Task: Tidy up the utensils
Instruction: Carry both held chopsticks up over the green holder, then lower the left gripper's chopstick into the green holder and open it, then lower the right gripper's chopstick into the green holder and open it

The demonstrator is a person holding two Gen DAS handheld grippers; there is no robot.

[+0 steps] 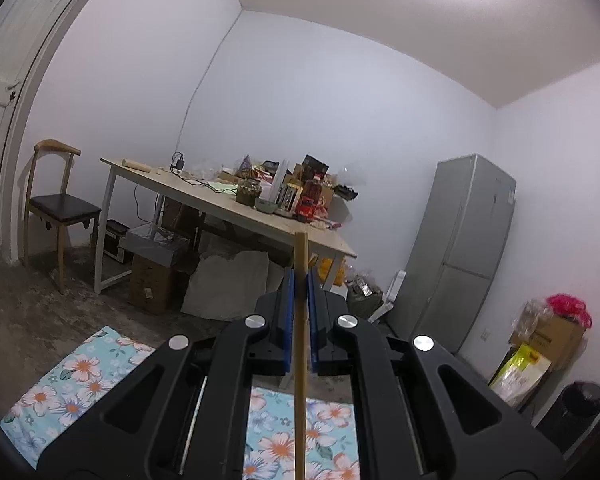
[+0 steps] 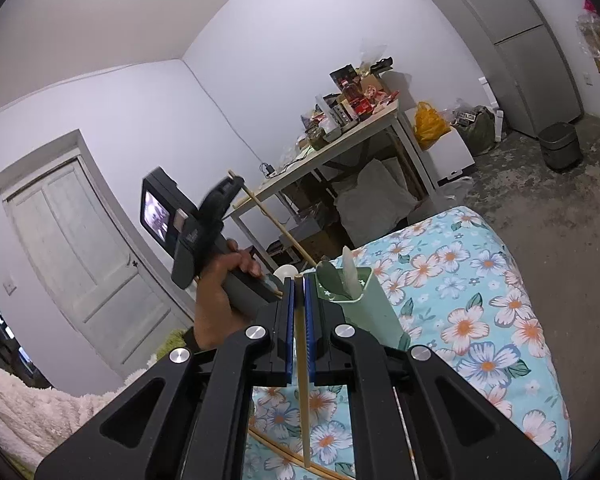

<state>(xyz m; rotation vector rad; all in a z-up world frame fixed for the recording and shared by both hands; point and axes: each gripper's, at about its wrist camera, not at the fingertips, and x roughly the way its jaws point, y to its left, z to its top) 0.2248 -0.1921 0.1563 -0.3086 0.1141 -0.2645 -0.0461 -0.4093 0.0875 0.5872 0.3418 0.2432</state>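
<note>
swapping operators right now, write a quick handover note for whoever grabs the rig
Left gripper: shut on a thin wooden chopstick, raised in the air.
Right gripper: shut on a second wooden chopstick, just beside the pale green rectangular utensil holder.
The holder stands on the floral blue cloth and already holds a dark green spoon and a white utensil.
More loose chopsticks lie on the cloth.
Left to do: drop both held chopsticks into the holder, then collect the loose ones.

Black claw [image 1: 299, 280], blue pads [image 1: 287, 312]
</note>
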